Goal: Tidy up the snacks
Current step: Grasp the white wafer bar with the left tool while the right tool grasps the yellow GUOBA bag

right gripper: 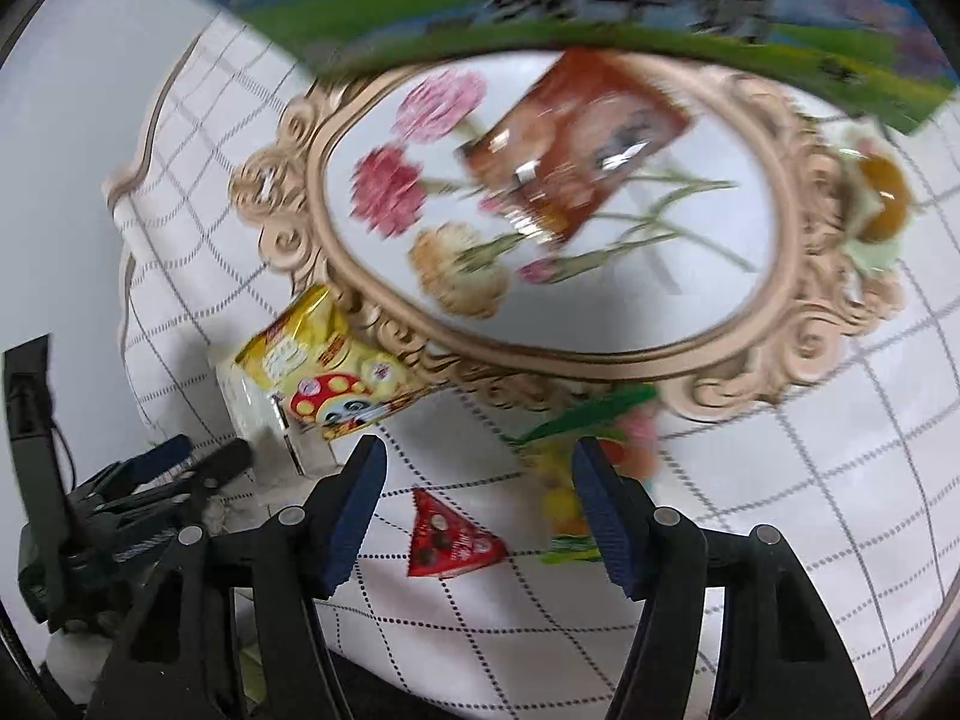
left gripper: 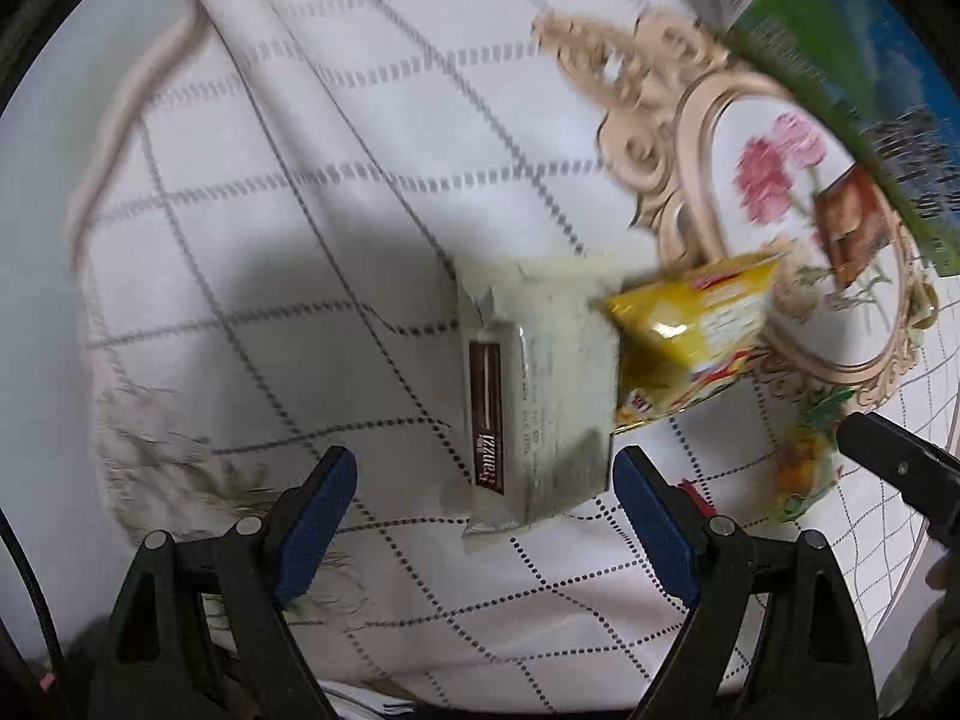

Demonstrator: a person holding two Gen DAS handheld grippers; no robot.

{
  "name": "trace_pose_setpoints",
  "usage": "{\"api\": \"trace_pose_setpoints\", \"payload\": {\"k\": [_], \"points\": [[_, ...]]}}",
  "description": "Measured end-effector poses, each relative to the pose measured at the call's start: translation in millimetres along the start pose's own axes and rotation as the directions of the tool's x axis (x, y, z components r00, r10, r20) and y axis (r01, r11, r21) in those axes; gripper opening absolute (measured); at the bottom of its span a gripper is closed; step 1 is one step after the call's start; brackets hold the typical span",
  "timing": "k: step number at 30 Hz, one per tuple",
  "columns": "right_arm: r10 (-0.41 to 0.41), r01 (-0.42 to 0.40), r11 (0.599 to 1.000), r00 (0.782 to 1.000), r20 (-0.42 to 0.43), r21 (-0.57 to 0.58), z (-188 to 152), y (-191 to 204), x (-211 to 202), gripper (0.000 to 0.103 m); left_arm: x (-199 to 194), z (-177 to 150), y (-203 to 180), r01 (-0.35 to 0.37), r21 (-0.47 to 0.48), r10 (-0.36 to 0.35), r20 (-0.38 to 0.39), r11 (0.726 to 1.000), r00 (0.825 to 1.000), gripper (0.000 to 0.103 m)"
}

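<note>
Both grippers empty: left gripper (left gripper: 486, 480) wide open over the silver pack (left gripper: 534, 402) below the oval frame (right gripper: 336, 276), right gripper (right gripper: 477, 492) half-open near red triangle (right gripper: 447, 540); straddle squarely first.

Both fisheye feeds come to me evenly and fairly brightly lit, with no hard highlights on the white grid-patterned cloth (left gripper: 252, 192). A soft grey shadow pools on that cloth in the left view, beside the pale silver snack wrapper (left gripper: 534, 396). Motion blur smears the far field: the green and blue box (right gripper: 540, 6) and the brown foil packet (right gripper: 576, 144) are streaked. Small glints show on the yellow foil snack bag (left gripper: 690, 336). Edges bow and darken to black corners.
</note>
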State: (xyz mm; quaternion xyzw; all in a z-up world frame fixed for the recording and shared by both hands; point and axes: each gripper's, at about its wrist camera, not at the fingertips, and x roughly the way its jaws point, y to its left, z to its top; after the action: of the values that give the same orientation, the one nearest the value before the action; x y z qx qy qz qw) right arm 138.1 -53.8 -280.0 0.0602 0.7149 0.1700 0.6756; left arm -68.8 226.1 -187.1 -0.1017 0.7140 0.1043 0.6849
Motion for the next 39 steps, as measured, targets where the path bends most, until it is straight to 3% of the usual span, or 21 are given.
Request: {"api": "trace_pose_setpoints", "payload": {"k": [2, 4, 6, 9, 14, 18, 22, 27, 34, 39], "points": [[-0.006, 0.006, 1.0, 1.0, -0.015, -0.015, -1.2, 7.4, 8.4, 0.067, 16.9, 2.8, -2.2, 0.003, -0.008, -0.003, -0.026, 1.0, 1.0, 0.087], [-0.014, 0.013, 1.0, 1.0, -0.021, -0.029, -1.7, 13.2, 12.7, 0.067, 23.6, 5.4, -6.9, 0.015, 0.001, -0.015, -0.005, 1.0, 1.0, 0.087], [-0.023, 0.022, 0.999, 0.999, -0.029, -0.045, -0.5, 19.0, 15.7, 0.067, 25.4, 6.7, -8.2, 0.002, 0.004, -0.002, 0.036, 1.0, 0.999, 0.069], [-0.03, 0.028, 0.997, 0.999, -0.028, -0.073, 1.0, 30.0, 19.3, 0.067, 23.7, 5.3, 0.3, 0.035, -0.028, -0.033, 0.046, 0.999, 0.998, 0.052], [-0.012, 0.01, 0.991, 1.0, -0.019, -0.13, 7.7, 58.4, 34.0, 0.067, 9.9, -1.8, 21.7, 0.012, -0.05, -0.007, 0.093, 0.999, 0.996, 0.052], [0.008, -0.009, 0.982, 1.0, -0.006, -0.19, 14.7, 86.1, 53.9, 0.067, 12.8, -3.7, 38.7, 0.065, -0.08, -0.059, 0.076, 0.995, 0.995, 0.055], [-0.037, 0.041, 0.975, 0.999, 0.024, -0.217, 25.8, 102.5, 75.3, 0.066, 21.3, -1.5, 43.3, 0.075, -0.092, -0.069, 0.058, 0.993, 0.996, 0.061], [-0.044, 0.04, 0.993, 0.999, -0.027, -0.113, 28.8, 82.4, 64.5, 0.053, 21.6, 7.1, 24.7, 0.051, -0.039, -0.048, 0.082, 0.998, 0.995, 0.051], [-0.08, 0.082, 0.996, 0.994, -0.069, 0.028, 29.2, 5.3, 16.5, 0.053, 13.8, 15.8, -24.5, 0.071, 0.028, -0.073, 0.105, 0.997, 0.992, 0.052], [-0.074, 0.078, 0.994, 0.996, -0.051, 0.081, 36.6, -22.9, -0.5, 0.053, 5.1, 17.2, -39.4, 0.062, 0.067, -0.069, 0.109, 0.996, 0.992, 0.052]]}}
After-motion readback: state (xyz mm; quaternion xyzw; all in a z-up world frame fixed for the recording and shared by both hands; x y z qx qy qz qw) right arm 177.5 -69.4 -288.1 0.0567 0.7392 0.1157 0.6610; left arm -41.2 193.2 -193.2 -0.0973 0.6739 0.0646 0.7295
